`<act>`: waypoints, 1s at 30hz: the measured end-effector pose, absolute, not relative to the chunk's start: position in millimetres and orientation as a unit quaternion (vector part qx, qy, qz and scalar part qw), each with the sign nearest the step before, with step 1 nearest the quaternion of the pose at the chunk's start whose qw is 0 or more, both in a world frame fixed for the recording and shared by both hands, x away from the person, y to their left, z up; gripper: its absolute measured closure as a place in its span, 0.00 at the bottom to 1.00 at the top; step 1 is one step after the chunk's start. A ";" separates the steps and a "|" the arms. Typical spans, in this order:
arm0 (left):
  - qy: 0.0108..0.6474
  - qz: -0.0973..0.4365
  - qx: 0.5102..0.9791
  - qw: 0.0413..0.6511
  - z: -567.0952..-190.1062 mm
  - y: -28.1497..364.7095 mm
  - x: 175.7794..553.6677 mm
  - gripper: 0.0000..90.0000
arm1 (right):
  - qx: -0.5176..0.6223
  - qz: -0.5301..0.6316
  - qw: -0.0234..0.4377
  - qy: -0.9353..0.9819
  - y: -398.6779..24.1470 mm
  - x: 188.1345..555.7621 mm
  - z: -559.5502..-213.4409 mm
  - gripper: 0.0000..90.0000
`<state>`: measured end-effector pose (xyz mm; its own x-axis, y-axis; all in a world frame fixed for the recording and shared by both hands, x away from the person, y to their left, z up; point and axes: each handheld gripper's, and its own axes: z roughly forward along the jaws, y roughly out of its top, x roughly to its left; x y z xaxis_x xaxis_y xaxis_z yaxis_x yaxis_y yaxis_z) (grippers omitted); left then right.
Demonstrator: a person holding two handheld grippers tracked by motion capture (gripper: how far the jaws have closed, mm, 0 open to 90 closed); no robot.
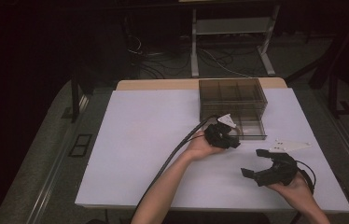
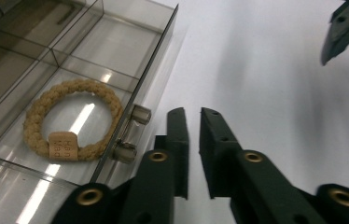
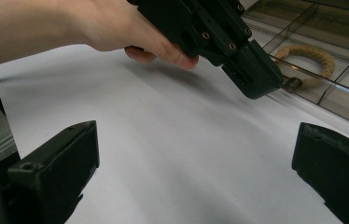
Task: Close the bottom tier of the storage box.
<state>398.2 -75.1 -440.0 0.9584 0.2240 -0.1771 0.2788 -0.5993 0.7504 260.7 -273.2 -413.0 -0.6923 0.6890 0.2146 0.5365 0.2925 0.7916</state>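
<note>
Right at the front of the pulled-out drawer (image 2: 70, 154) lay the braided tan ring (image 2: 72, 120), flat on the clear floor, with its small printed tag (image 2: 63, 147) turned toward the drawer's front wall. That drawer stuck out of the smoky clear organiser box (image 1: 232, 99), which stood at the far edge of the counter (image 1: 154, 140), toward its right corner. On the drawer's front wall sat a handle with two metal studs (image 2: 133, 133), and your left hand-held gripper (image 2: 192, 126) hovered just beside them, on the counter side of the wall. Its jaws were nearly together, with only a thin slit between them and nothing caught there; the handle lay off to one side of the tips, not between them. Your left hand (image 1: 200, 147) held it low over the white surface. Your right hand-held gripper (image 1: 256, 162) waited well apart from the drawer, near the counter's front right corner, its jaws spread wide and holding nothing, aimed toward the left one. Beside it on the counter lay a flat white plate (image 1: 288, 146).
</note>
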 end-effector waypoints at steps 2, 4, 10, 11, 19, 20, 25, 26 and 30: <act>0.141 -0.030 0.896 0.421 -442.2 -75.5 399.3 0.96 | 0.383 0.455 0.084 0.800 -273.2 260.6 -413.0 0.00; 0.141 -0.031 0.897 0.418 -444.7 -76.0 400.4 0.98 | 0.383 0.455 0.084 0.800 -273.2 260.6 -413.0 0.00; 0.134 -0.022 0.906 0.401 -449.1 -76.3 403.3 0.98 | 0.382 0.455 0.083 0.800 -273.2 260.6 -413.0 0.00; 0.135 -0.017 0.906 0.400 -449.7 -76.2 404.1 0.98 | 0.382 0.455 0.083 0.800 -273.2 260.6 -413.0 0.00; 0.140 -0.010 0.910 0.390 -451.6 -73.3 410.1 0.98 | 0.383 0.455 0.083 0.800 -273.3 260.8 -413.1 0.00; 0.143 -0.010 0.909 0.392 -452.1 -74.1 409.2 0.98 | 0.383 0.455 0.083 0.800 -273.3 260.8 -413.1 0.00; 0.137 -0.005 0.910 0.391 -452.2 -74.6 409.6 0.98 | 0.382 0.455 0.083 0.800 -273.3 260.6 -413.0 0.00; 0.138 -0.005 0.910 0.391 -452.3 -74.7 409.7 0.98 | 0.382 0.455 0.083 0.800 -273.3 260.6 -413.0 0.00; 0.140 -0.008 0.910 0.391 -452.4 -74.5 410.5 0.98 | 0.383 0.456 0.083 0.799 -273.4 260.6 -412.9 0.00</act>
<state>410.5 -74.5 -452.4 0.9608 0.2482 -0.1235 0.2604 -0.6550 0.7093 260.6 -273.4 -412.9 -0.6932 0.6874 0.2167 0.5368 0.2917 0.7917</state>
